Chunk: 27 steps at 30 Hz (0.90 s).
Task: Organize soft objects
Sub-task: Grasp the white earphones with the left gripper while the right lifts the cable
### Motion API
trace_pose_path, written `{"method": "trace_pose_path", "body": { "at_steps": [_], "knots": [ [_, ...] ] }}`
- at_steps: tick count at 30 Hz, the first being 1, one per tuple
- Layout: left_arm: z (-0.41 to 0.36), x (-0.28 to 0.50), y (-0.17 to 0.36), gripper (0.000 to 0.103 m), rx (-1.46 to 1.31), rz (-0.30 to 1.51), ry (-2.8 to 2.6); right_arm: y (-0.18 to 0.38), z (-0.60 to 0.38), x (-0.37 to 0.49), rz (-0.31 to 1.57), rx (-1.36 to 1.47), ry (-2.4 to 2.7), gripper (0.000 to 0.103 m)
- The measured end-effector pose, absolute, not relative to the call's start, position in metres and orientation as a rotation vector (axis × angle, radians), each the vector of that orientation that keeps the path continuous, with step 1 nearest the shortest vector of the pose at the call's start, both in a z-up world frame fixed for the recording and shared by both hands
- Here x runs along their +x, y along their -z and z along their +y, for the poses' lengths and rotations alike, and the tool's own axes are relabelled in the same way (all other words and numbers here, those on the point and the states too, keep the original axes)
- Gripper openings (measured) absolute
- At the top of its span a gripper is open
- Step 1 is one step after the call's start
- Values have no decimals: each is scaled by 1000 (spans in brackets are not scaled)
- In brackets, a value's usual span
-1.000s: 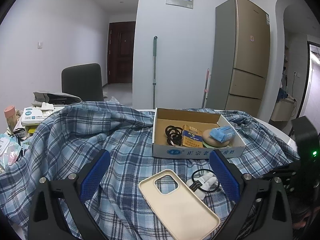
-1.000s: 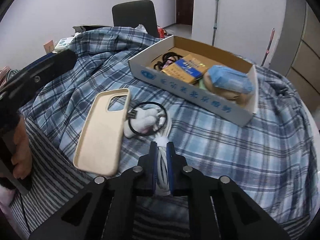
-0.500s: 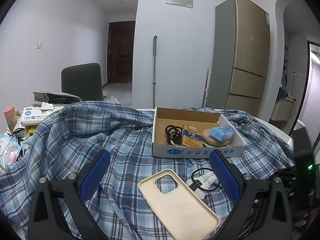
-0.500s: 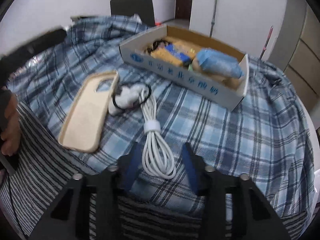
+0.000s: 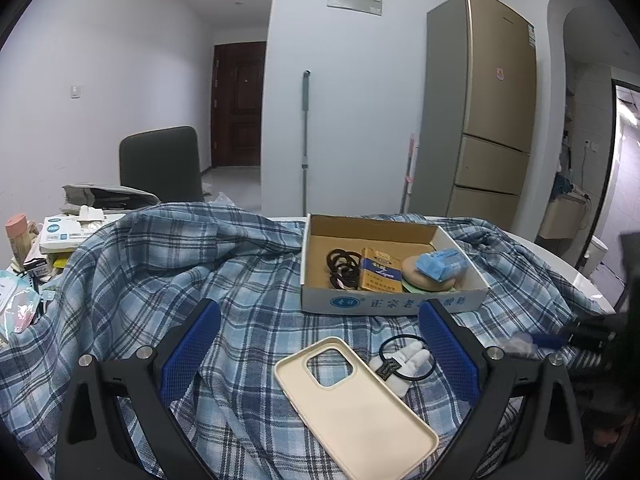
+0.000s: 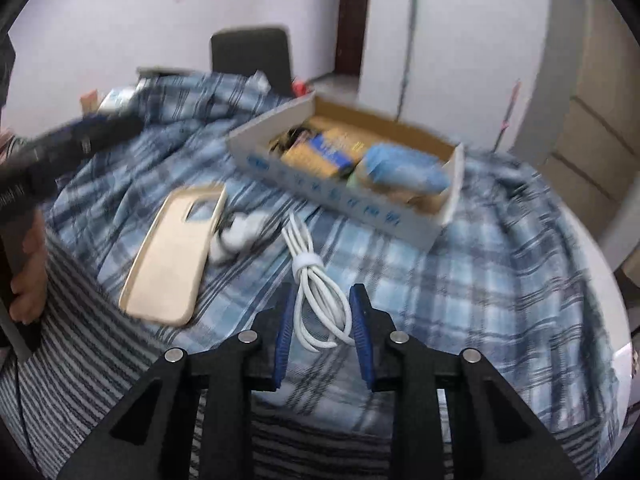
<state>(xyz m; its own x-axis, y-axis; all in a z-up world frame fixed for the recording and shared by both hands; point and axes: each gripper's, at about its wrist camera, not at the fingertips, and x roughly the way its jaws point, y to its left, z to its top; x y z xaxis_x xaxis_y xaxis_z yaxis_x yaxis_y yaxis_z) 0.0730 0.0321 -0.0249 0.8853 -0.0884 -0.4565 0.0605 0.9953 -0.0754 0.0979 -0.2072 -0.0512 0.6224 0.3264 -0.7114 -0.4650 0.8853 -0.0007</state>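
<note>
**Item 1.** White charging cable, coiled, bound with a white strap. Lies on the blue plaid cloth covering the counter, at 6 o'clock of the right wrist view. Shown only in this view, which is blurred.

**Item 2.** Right tool. Jaws narrow and closing, with the cable's loop between the blue pads; no firm pinch visible. In the left wrist view it is a blurred dark shape at 3 o'clock.

**Item 3.** Left tool. Jaws wide, gripping nothing. A hand holding it shows only in the right wrist view, at 9 o'clock.

**Item 4.** Cream soft phone case, flat on the cloth at 6 o'clock of the left wrist view.

**Item 5.** Small white plush piece with black hair tie, just beside the case, toward 4 o'clock.

**Item 6.** Open cardboard box with white printed front, at centre. Contents sharp only in the left wrist view: black hair rings, yellow-and-blue pack, beige round pad, and blue wrapped packet resting on the pad.
</note>
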Motion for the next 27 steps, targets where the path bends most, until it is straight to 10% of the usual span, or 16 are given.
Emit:
{"method": "trace_pose_path", "body": {
  "at_steps": [9, 27],
  "knots": [
    [11, 86, 34, 101, 61, 608, 219, 9, -243, 80, 487, -74, -363, 26],
    [-48, 140, 70, 76, 433, 907, 477, 26, -251, 84, 553, -5, -396, 26]
  ]
}}
